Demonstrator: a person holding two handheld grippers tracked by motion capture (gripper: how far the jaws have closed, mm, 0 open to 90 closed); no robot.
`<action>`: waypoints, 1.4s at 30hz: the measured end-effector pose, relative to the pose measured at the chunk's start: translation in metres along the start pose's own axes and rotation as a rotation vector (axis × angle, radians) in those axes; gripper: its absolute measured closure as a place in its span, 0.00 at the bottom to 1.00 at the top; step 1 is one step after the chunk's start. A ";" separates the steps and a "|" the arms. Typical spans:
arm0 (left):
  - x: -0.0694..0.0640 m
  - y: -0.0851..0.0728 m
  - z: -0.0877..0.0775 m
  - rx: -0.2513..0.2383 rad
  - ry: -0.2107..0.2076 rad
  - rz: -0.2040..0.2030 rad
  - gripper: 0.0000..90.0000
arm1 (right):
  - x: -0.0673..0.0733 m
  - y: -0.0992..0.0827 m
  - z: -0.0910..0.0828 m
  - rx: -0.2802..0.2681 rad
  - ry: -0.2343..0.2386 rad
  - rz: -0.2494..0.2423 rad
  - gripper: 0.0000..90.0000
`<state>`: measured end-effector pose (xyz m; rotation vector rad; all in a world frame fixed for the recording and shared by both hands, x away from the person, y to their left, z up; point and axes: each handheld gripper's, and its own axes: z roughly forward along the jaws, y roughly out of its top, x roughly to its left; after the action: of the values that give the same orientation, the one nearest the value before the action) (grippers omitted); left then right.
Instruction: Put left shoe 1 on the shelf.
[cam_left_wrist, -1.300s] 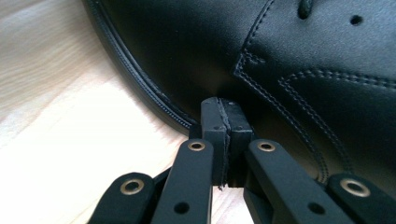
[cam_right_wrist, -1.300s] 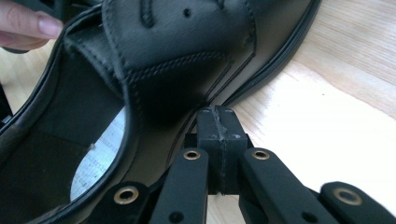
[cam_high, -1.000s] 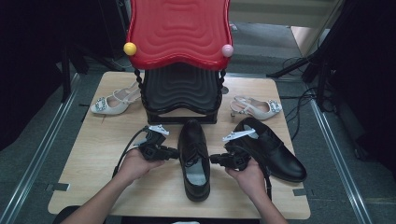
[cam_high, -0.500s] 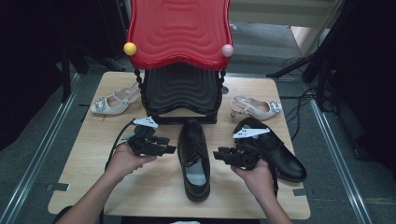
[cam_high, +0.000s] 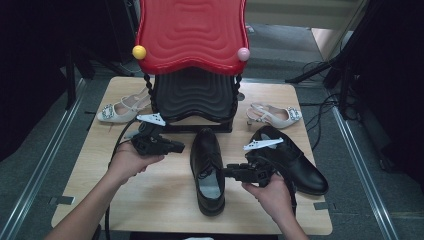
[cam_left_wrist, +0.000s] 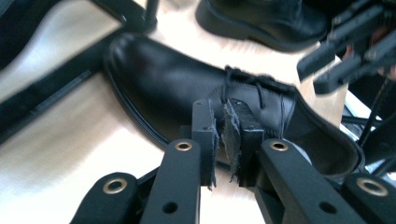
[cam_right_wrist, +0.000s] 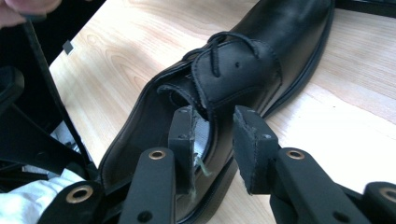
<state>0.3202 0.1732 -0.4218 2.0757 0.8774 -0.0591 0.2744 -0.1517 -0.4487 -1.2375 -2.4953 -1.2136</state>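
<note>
A black lace-up shoe (cam_high: 207, 170) lies in the middle of the wooden table (cam_high: 150, 200), toe toward the rack. My left gripper (cam_high: 181, 147) hovers just left of its toe, jaws shut with nothing between the worn pads (cam_left_wrist: 205, 135); in the left gripper view the shoe (cam_left_wrist: 187, 88) lies beyond my left gripper (cam_left_wrist: 224, 119). My right gripper (cam_high: 226, 172) is at the shoe's right side by the laces. My right gripper (cam_right_wrist: 212, 123) stands open, one pad (cam_right_wrist: 182, 133) over the shoe's opening, the other pad (cam_right_wrist: 252, 140) outside the shoe (cam_right_wrist: 261, 60).
A second black shoe (cam_high: 295, 160) lies to the right, close behind my right hand. Two beige heeled shoes (cam_high: 120, 111) (cam_high: 272, 115) flank a black rack (cam_high: 195, 95) with a red top (cam_high: 192, 35) at the back. Bare table shows front left.
My left gripper has drifted away from the shoe's middle, up toward its toe near the rack. My right gripper drew back a little, then came in again to the shoe's side.
</note>
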 end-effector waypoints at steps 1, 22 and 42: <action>0.001 0.004 -0.003 -0.004 0.003 -0.002 0.92 | 0.001 0.001 0.000 0.000 -0.004 -0.007 0.77; -0.005 0.092 -0.047 -0.053 -0.004 0.103 0.99 | 0.033 0.020 0.020 0.098 0.021 -0.044 0.77; -0.002 0.186 -0.078 -0.128 0.064 0.198 1.00 | 0.044 0.021 0.044 0.165 0.030 -0.065 0.76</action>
<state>0.4107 0.1573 -0.2418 2.0417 0.6914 0.1662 0.2706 -0.0864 -0.4472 -1.0983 -2.5727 -1.0067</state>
